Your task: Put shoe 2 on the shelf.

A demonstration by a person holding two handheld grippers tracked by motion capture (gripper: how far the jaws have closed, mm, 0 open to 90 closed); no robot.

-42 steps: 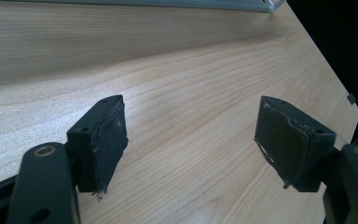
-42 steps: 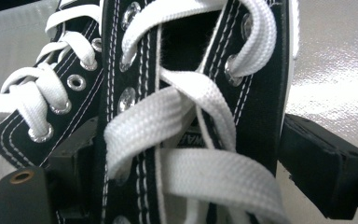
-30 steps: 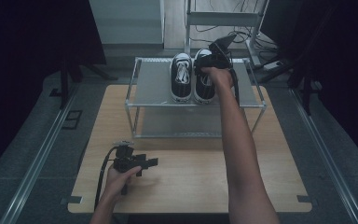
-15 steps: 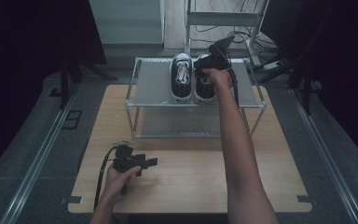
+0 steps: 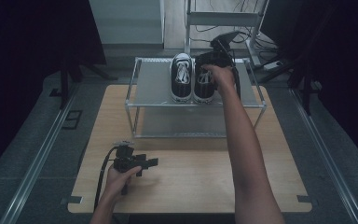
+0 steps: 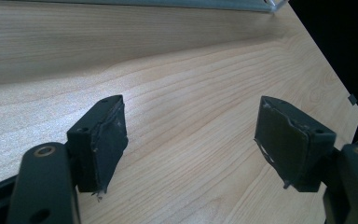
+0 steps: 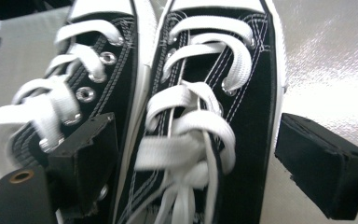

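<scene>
High view first: two black shoes with white laces stand side by side on the top level of a metal rack (image 5: 254,91) at the far part of the wooden desk (image 5: 196,177). The left shoe (image 5: 181,77) is seen complete. The right shoe (image 5: 204,84) is partly hidden under the person's right hand (image 5: 221,74), and the right gripper (image 5: 214,58) is dark against the dark shoe, so its jaws are hard to make out from here. The lower level of the rack lies in shadow. The left gripper (image 5: 137,163) rests low over the near left part of the desk, held by the left hand (image 5: 119,179), well apart from the rack; one cable hangs from it.

Left gripper view: two black jaws stand wide apart with nothing between them, only bare wood of the desk (image 6: 191,93). The lower parts of both jaws are cut off by the picture edge. A thin strip of the rack's frame (image 6: 168,3) passes along the top edge.

Right gripper view: the two jaws are open, one on each side of the right shoe (image 7: 214,116). The left jaw lies over the laces of the other shoe (image 7: 74,84), which is blurred. I cannot tell if either jaw touches the shoe. The toes and heels are cut off. The rack surface (image 7: 331,56) shines beside them.
</scene>
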